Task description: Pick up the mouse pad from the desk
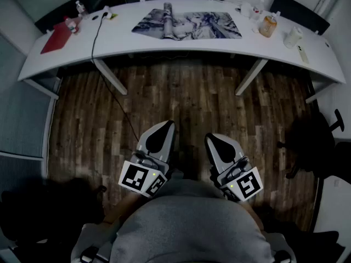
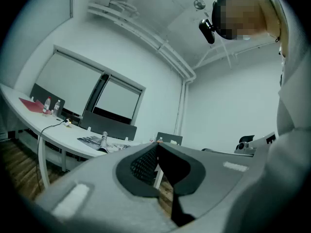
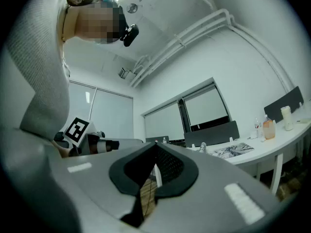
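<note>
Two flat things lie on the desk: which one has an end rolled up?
The printed grey-and-white mouse pad at the middle of the desk: its left end curls into a roll. The red sheet near the left end lies flat.

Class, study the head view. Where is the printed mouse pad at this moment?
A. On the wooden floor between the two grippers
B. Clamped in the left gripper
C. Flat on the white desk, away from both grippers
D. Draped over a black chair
C: the mouse pad lies on the desk, while the left gripper and right gripper are shut and empty, over the floor near the person.
</note>
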A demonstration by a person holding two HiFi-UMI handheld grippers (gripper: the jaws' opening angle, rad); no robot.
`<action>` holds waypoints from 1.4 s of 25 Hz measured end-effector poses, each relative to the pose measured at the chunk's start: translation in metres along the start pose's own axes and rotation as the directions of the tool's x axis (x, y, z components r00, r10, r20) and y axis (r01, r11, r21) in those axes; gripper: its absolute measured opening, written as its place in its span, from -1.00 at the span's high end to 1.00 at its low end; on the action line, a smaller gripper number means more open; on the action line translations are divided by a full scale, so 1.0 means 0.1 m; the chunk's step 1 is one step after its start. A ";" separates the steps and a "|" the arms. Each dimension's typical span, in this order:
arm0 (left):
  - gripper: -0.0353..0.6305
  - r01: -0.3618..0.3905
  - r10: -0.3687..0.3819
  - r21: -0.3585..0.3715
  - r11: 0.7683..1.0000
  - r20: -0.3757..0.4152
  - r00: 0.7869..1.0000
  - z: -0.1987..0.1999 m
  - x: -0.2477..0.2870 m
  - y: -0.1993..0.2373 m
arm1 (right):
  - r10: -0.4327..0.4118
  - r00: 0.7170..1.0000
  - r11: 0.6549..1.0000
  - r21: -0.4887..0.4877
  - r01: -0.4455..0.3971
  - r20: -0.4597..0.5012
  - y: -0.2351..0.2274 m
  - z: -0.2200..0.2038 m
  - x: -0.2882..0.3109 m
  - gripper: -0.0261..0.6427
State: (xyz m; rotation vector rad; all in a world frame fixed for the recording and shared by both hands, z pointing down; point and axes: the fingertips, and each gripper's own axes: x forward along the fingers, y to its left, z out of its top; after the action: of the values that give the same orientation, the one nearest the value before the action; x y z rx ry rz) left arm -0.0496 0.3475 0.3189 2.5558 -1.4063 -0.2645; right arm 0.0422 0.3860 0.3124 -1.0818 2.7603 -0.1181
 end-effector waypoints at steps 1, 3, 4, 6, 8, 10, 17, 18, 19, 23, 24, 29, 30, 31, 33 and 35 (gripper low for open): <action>0.90 0.002 -0.002 0.001 1.000 -0.003 1.000 0.00 0.00 0.01 | -0.001 1.000 1.000 0.002 0.001 -0.003 0.00 -0.01 0.01 0.92; 0.90 0.006 -0.006 0.001 1.000 -0.009 1.000 -0.01 -0.01 0.03 | -0.004 1.000 1.000 0.003 0.004 -0.008 0.00 -0.03 0.03 0.92; 0.90 0.008 -0.008 0.001 1.000 -0.012 1.000 -0.02 -0.02 0.05 | -0.006 1.000 1.000 0.002 0.006 -0.009 0.00 -0.03 0.04 0.92; 0.90 0.007 -0.007 -0.001 1.000 -0.010 1.000 -0.01 -0.02 0.09 | -0.008 1.000 1.000 -0.003 0.008 -0.011 0.00 -0.03 0.06 0.92; 0.90 0.002 -0.002 -0.003 1.000 -0.002 1.000 0.02 -0.01 0.12 | -0.009 1.000 1.000 -0.005 0.009 -0.012 0.00 -0.04 0.08 0.92; 0.90 0.004 -0.004 0.002 1.000 0.002 1.000 0.04 -0.01 0.14 | -0.014 1.000 1.000 -0.009 0.014 -0.013 0.00 -0.04 0.10 0.92; 0.90 0.023 -0.023 -0.020 1.000 -0.014 1.000 0.01 -0.01 0.23 | -0.026 1.000 1.000 0.000 0.026 -0.014 0.02 -0.07 0.19 0.92; 0.90 0.027 -0.027 -0.025 0.999 -0.017 0.999 0.01 0.00 0.23 | -0.028 1.000 1.000 0.012 0.028 -0.002 0.03 -0.07 0.19 0.92; 0.90 0.031 -0.032 -0.028 0.999 -0.019 0.999 0.00 0.00 0.24 | -0.031 0.999 0.999 0.023 0.031 0.008 0.04 -0.07 0.19 0.92; 0.90 0.041 -0.042 -0.032 0.999 -0.020 0.999 0.00 -0.02 0.34 | -0.059 0.998 0.997 0.054 0.060 -0.014 0.05 -0.18 0.23 0.92; 0.90 0.039 -0.040 -0.036 0.999 -0.021 0.999 0.00 -0.03 0.38 | -0.063 0.998 0.996 0.064 0.064 -0.022 0.05 -0.21 0.26 0.92; 0.90 0.035 -0.036 -0.042 0.998 -0.023 0.999 -0.01 -0.06 0.60 | -0.078 0.997 0.992 0.097 0.079 -0.012 0.04 -0.27 0.47 0.92; 0.90 0.038 -0.039 -0.040 0.998 -0.023 0.999 -0.01 -0.07 0.64 | -0.082 0.997 0.992 0.101 0.082 -0.004 0.05 -0.28 0.52 0.92; 0.90 0.041 -0.042 -0.037 0.998 -0.024 0.999 -0.01 -0.08 0.69 | -0.085 0.996 0.991 0.104 0.084 0.002 0.06 -0.29 0.57 0.92; 0.90 0.040 -0.041 -0.038 0.998 -0.029 0.999 -0.02 -0.11 0.80 | -0.093 0.996 0.989 0.112 0.092 0.011 0.09 -0.34 0.66 0.92; 0.90 0.033 -0.035 -0.054 0.998 -0.044 0.998 -0.07 -0.12 0.90 | -0.103 0.995 0.987 0.127 0.101 0.010 0.14 -0.41 0.72 0.92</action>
State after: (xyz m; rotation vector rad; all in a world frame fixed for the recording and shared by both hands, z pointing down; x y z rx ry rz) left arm -0.1268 0.3113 0.3506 2.5283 -1.3230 -0.2459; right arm -0.0263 0.3475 0.3410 -1.1842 2.6427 -0.2919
